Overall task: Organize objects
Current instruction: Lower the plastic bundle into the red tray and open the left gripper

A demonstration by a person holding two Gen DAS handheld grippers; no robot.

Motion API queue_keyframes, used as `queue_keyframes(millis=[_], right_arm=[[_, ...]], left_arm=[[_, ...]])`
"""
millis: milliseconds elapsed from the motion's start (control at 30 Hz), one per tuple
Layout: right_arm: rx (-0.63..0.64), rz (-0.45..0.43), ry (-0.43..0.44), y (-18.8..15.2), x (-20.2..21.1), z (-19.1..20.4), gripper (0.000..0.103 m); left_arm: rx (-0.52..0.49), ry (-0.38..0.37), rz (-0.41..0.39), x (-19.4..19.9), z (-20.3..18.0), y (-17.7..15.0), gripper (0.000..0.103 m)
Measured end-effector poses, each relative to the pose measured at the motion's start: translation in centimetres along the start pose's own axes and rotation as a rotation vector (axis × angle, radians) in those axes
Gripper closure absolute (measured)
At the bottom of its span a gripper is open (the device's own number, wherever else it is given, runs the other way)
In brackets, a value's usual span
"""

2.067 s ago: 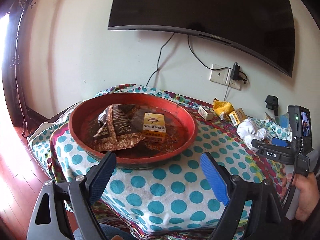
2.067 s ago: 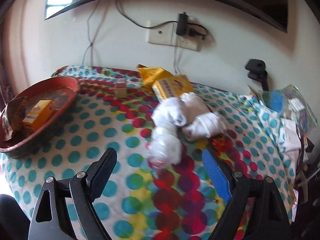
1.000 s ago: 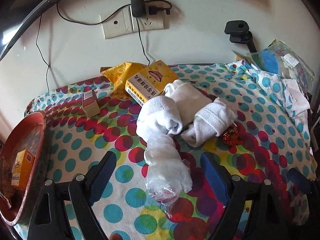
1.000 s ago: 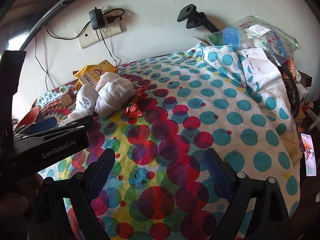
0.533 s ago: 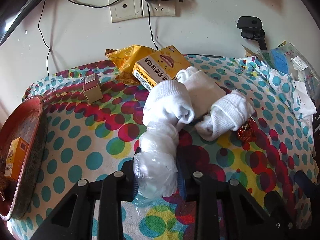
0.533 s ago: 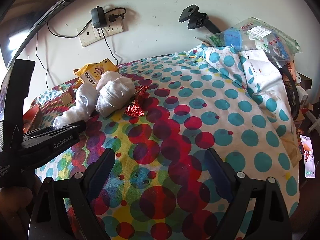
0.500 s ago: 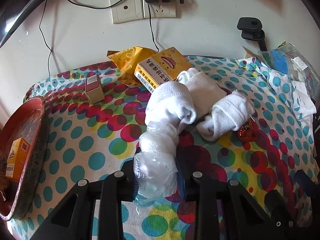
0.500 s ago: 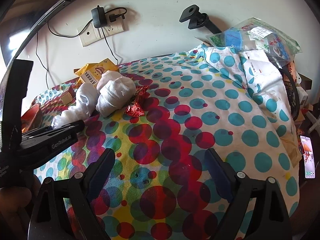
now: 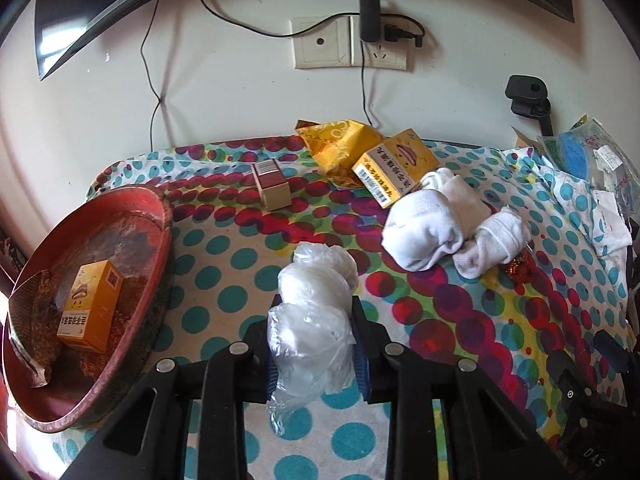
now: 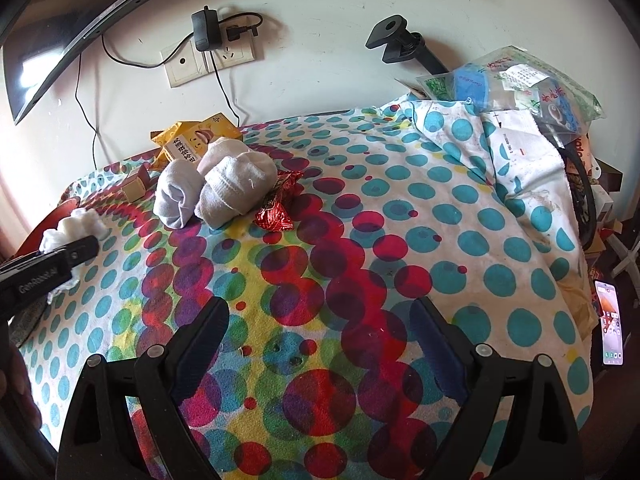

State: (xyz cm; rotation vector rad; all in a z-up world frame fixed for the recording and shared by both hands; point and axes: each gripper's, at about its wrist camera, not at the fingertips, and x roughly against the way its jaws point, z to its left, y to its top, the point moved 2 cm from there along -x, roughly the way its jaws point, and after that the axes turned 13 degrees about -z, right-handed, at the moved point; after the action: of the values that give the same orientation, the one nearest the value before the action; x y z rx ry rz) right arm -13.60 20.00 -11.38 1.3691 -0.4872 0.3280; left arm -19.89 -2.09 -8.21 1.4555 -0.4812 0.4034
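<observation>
My left gripper [image 9: 314, 322] is shut on a clear plastic bag of white lumps [image 9: 316, 300] and holds it above the polka-dot tablecloth [image 9: 440, 320], right of the red tray [image 9: 160, 240]. The tray holds a yellow box [image 9: 94, 310] and a brown wrapper [image 9: 28, 320]. White rolled socks [image 9: 436, 224] lie further right beside a red candy wrapper [image 9: 520, 268]. My right gripper [image 10: 320, 328] is open and empty over the cloth. In the right wrist view the bag [image 10: 76, 222] shows at the far left, with the socks [image 10: 224, 188] and candy wrapper [image 10: 278, 204] behind.
A yellow box [image 9: 396, 168], a yellow snack bag [image 9: 340, 144] and a small brown box [image 9: 272, 186] lie near the wall. Plastic bags [image 10: 516, 84] pile at the right. A phone [image 10: 610, 324] lies off the right edge. Cables hang from the wall socket [image 9: 352, 42].
My left gripper shut on the plastic bag, lifted it away from the socks and carried it left toward the red tray. My right gripper stayed open and almost still.
</observation>
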Motion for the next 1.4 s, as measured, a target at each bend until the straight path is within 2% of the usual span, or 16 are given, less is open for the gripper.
queue_keyframes(millis=[367, 633, 1067, 1400], right_arm=[[0.016, -0.005, -0.001, 0.0, 0.0, 0.2, 0.011], [0.025, -0.002, -0.002, -0.1, 0.0, 0.3, 0.010], [0.028, -0.003, -0.003, -0.2, 0.1, 0.5, 0.010], [0.048, 0.006, -0.006, 0.0, -0.1, 0.8, 0.009]], left_arm=[[0.068, 0.114, -0.043, 2.0, 7.4, 2.5, 0.074], [0.117, 0.212, -0.044, 2.5, 13.6, 3.3, 0.074], [0.110, 0.367, -0.001, 1.3, 21.9, 4.0, 0.074], [0.144, 0.429, 0.066, -0.6, 25.7, 3.1, 0.074]])
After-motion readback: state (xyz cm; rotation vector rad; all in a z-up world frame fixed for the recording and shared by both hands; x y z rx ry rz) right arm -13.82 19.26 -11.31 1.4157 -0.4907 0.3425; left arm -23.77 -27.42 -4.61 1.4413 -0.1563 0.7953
